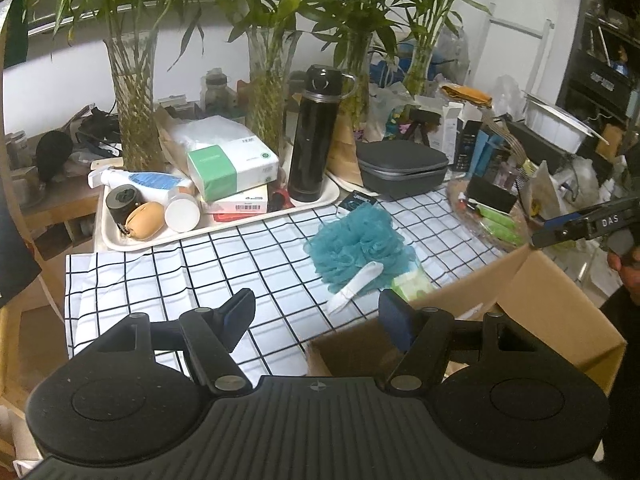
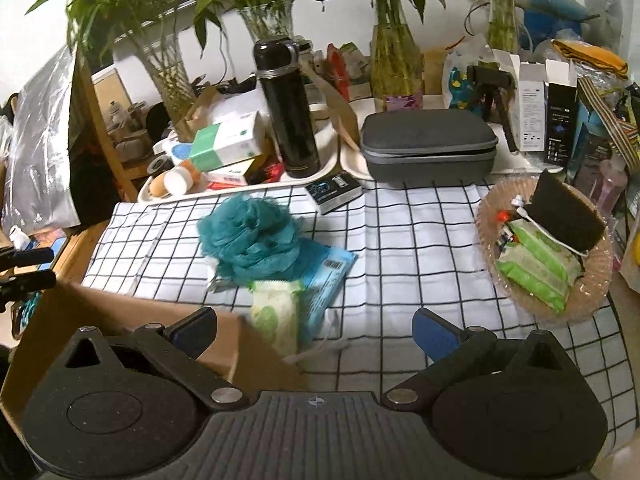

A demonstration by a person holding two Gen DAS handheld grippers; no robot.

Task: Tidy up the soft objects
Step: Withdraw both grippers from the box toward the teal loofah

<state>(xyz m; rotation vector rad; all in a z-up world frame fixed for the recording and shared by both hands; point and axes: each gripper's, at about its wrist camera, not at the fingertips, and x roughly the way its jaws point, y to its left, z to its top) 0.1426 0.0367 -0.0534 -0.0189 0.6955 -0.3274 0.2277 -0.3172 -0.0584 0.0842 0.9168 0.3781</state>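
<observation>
Both tongs stand open with nothing between their pads. The left gripper (image 1: 318,316) sits at the bottom of its frame over the checked cloth (image 1: 168,280) and the near edge of the cardboard box (image 1: 556,300). The right gripper (image 2: 316,330) hangs at lower centre. Just above it lies a pale green packet (image 2: 276,312), possibly wipes, touching the teal bath pouf (image 2: 250,238) at mid-frame.

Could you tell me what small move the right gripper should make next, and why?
Probably ease the right gripper forward and down onto the teal bath pouf. Its jaws stand open with nothing between them, the pouf lies loose on the checked cloth just ahead, partly over a blue packet, and the open cardboard box sits close beside it to receive it.
</observation>
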